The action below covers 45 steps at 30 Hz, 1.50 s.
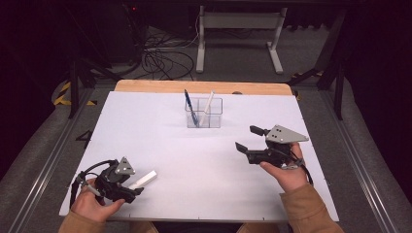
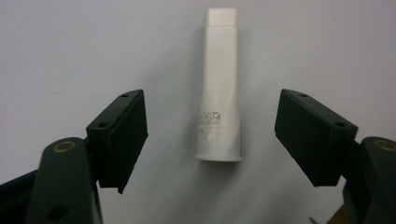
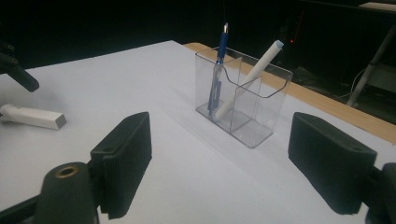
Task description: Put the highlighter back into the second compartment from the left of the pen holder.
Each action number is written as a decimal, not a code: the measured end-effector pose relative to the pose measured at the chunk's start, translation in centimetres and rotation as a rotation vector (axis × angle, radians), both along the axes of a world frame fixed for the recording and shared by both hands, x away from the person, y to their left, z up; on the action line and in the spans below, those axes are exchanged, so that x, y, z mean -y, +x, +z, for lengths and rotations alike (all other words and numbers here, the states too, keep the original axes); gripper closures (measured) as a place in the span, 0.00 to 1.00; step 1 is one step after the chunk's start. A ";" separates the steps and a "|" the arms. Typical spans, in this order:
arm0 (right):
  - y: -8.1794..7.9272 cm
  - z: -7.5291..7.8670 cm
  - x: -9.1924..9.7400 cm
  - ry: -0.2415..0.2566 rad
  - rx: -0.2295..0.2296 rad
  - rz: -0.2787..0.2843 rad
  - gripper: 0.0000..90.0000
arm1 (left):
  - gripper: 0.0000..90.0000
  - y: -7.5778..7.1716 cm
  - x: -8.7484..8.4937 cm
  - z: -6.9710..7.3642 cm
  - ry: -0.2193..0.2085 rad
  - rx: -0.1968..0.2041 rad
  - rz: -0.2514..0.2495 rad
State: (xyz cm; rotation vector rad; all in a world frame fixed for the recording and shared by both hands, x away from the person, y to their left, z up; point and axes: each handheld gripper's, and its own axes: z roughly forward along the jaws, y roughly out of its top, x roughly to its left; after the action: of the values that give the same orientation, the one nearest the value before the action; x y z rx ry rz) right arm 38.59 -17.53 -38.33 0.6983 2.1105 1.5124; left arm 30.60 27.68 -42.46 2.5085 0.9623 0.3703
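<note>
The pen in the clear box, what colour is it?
Blue pen, seen best in the right gripper view.

1 white tube is lying flat on the white tabletop, near the front left corner. Its body is tapering from a round flared end, which is facing the left tool, to a flat squared end. Small print is showing near the flared end. Nothing is touching it.

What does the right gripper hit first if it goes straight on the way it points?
Probably the clear organiser, holding a blue pen and a white pen. It sits ahead between the right gripper's open jaws, slightly right of centre; depth is unclear.
</note>
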 end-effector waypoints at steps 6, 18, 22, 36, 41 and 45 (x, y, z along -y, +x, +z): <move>0.1 -0.1 0.0 -0.003 -0.004 0.001 0.25 | 0.37 -0.2 -0.3 -0.4 0.016 -0.014 0.000; 0.1 -0.2 -0.2 -0.008 -0.009 0.001 0.25 | 0.52 -0.3 -0.4 -1.4 0.055 -0.070 -0.013; 0.1 -0.2 -0.2 -0.008 -0.012 0.000 0.25 | 0.55 -0.3 -0.7 -1.4 0.048 -0.071 -0.017; 0.1 -0.4 -0.3 -0.003 -0.014 0.008 0.25 | 0.71 -0.2 -1.1 -1.5 -0.008 -0.109 -0.007; 0.1 -0.4 -0.4 -0.005 -0.016 0.010 0.25 | 0.72 -0.2 -1.0 -1.4 -0.002 -0.111 -0.009; 0.1 -0.4 -0.4 -0.005 -0.016 0.010 0.25 | 0.72 -0.3 -0.9 -1.2 0.005 -0.109 -0.016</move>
State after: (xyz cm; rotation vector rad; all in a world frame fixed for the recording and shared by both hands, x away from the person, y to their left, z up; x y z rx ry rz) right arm 38.65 -17.15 -38.75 0.7015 2.1310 1.5114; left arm 30.33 28.53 -43.63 2.5625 0.9823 0.2331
